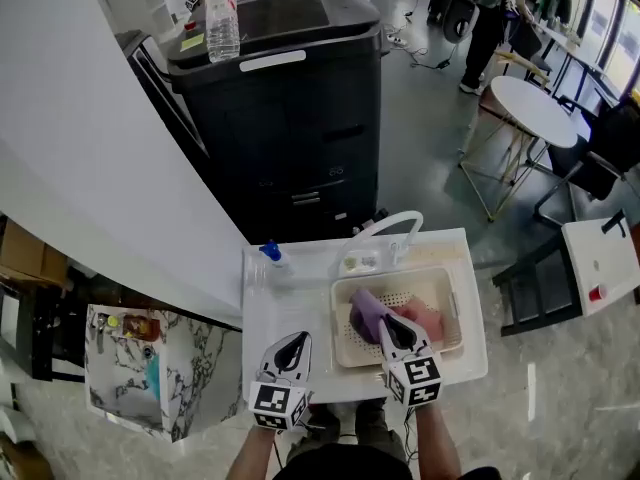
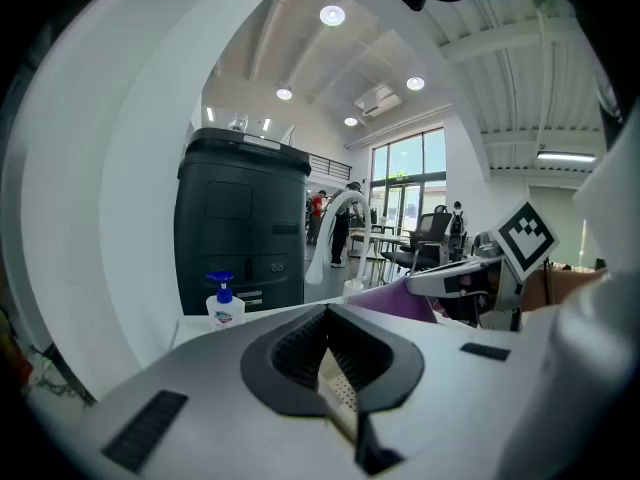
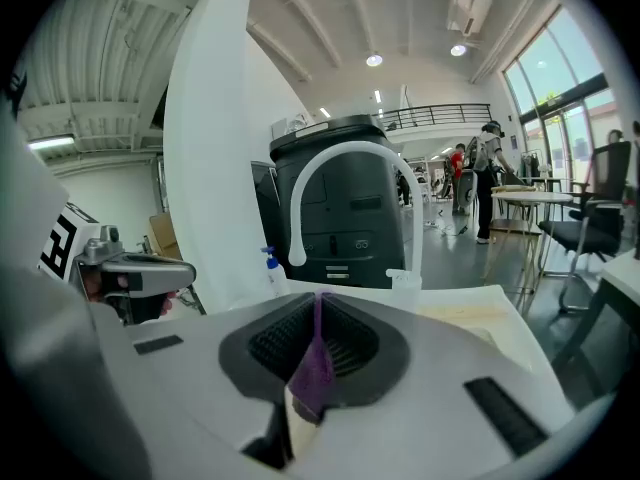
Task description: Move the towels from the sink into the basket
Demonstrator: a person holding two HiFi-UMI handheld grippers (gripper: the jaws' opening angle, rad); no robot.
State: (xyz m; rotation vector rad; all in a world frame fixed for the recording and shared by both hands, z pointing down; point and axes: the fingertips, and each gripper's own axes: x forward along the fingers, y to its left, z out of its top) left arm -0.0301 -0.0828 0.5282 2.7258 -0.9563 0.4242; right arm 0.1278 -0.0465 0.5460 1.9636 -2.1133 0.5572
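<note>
Nearest the head camera: left hand-held gripper [image 1: 298,340] over bare white worktop [image 1: 270,318], jaws pressed together, nothing between them. I noted the right hand-held gripper [image 1: 388,326] over the perforated cream tub [image 1: 452,293], jaws shut, pinching a thin fold of the purple towel [image 1: 363,313]. That towel lay in the tub's left half, the pink towel [image 1: 428,320] touching it on the right. The right hand-held gripper hid where the two met. White tap [image 1: 385,226] arched along the tub's far edge. Soap bottle [image 1: 272,255] stood at the worktop's far left corner. Black cabinet [image 1: 290,118] stood behind, carrying a water bottle [image 1: 222,18]. Round table [image 1: 535,108] well apart, right.
</note>
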